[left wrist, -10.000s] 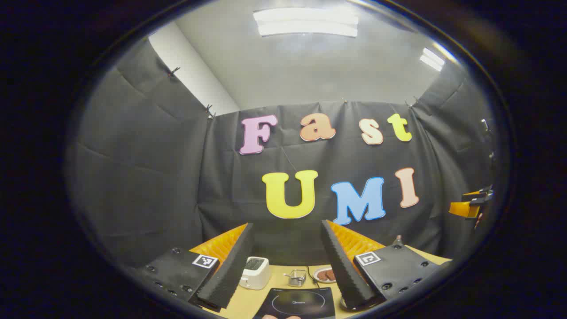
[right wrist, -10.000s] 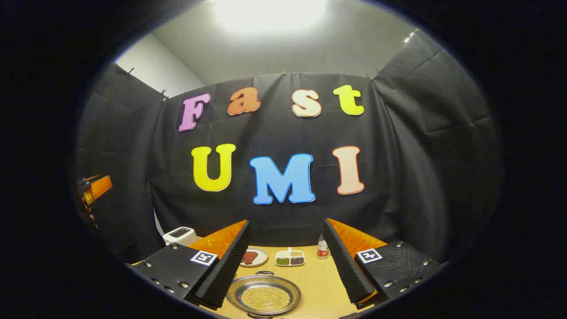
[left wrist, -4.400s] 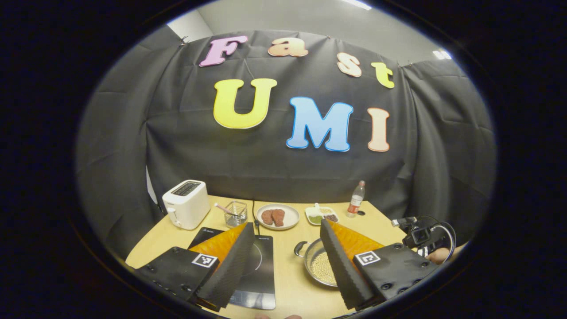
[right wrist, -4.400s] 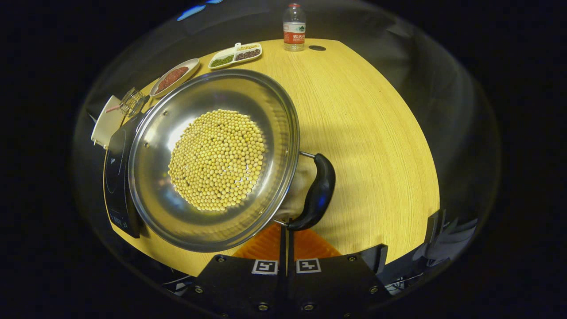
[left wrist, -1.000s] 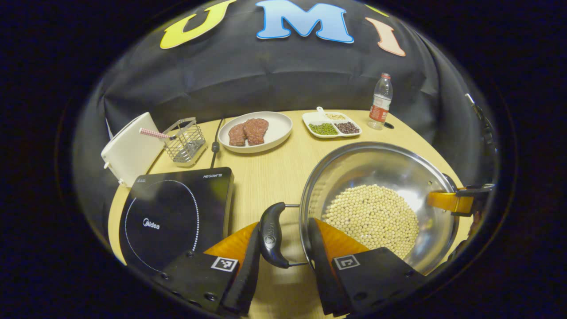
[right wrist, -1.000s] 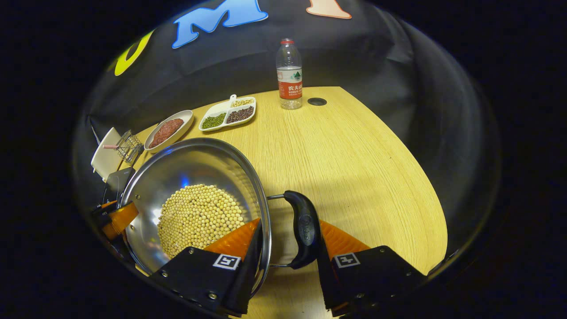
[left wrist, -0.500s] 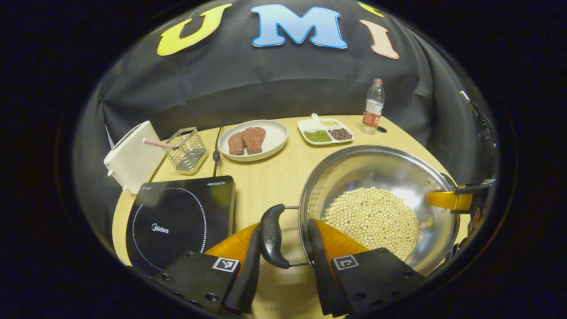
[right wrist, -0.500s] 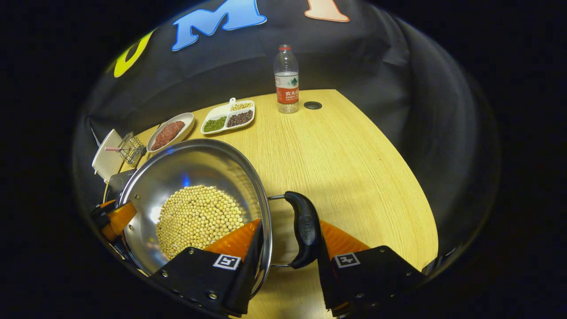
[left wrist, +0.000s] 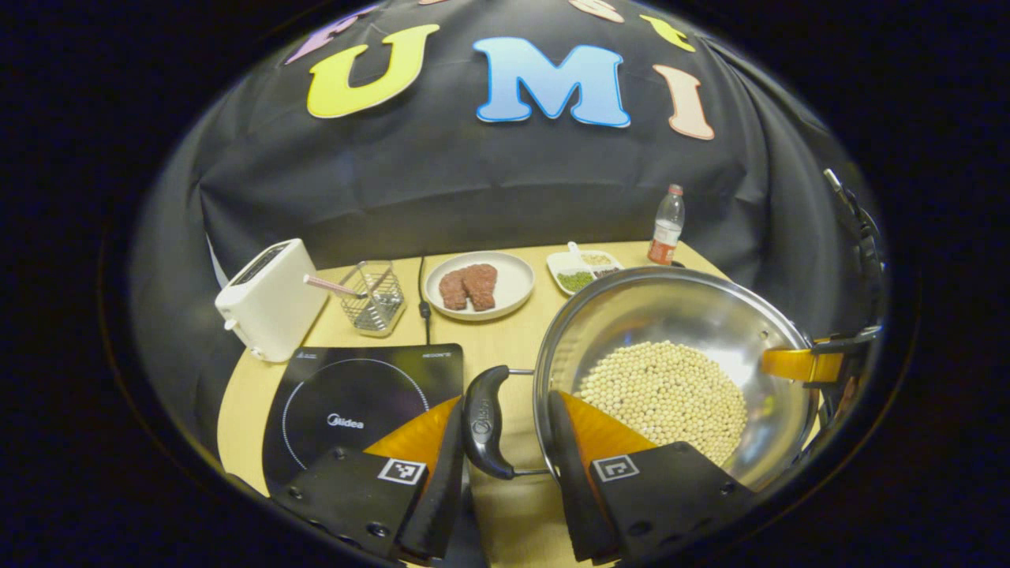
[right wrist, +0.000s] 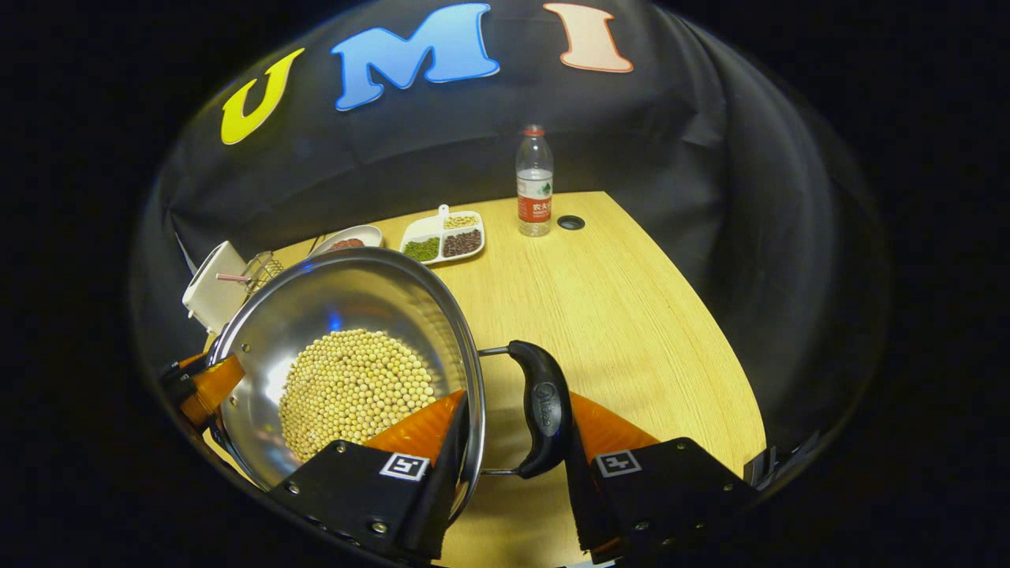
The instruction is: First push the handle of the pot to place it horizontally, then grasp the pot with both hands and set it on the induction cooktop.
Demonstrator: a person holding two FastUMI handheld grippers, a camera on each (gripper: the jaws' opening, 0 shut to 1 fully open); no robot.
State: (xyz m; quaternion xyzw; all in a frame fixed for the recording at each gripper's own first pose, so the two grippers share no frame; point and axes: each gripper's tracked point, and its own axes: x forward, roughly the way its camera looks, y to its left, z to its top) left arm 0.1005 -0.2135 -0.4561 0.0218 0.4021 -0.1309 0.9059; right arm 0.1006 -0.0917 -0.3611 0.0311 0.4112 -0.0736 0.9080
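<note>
A steel pot (left wrist: 671, 312) holding soybeans (left wrist: 663, 390) hangs above the table, level, with a dark handle on each side. In the left gripper view my left gripper (left wrist: 499, 465) is shut across the pot's left handle (left wrist: 483, 418) and the rim beside it. The right gripper (left wrist: 805, 363) shows at the pot's far side. In the right gripper view my right gripper (right wrist: 513, 465) is shut the same way on the right handle (right wrist: 546, 410) and the pot's (right wrist: 347, 300) rim. The left gripper (right wrist: 201, 386) shows across the pot. The black induction cooktop (left wrist: 355, 394) lies left of the pot.
Behind the cooktop stand a white toaster (left wrist: 268, 300) and a wire basket (left wrist: 375, 296). At the back of the wooden table (right wrist: 631, 331) are a plate of meat (left wrist: 479, 285), a divided dish of beans (left wrist: 580, 270) and a water bottle (left wrist: 667, 225).
Both grippers have kept their hold and risen with the pot. The table and cooktop sit lower and farther in both views, and the cooktop has drifted toward the middle of the left gripper view.
</note>
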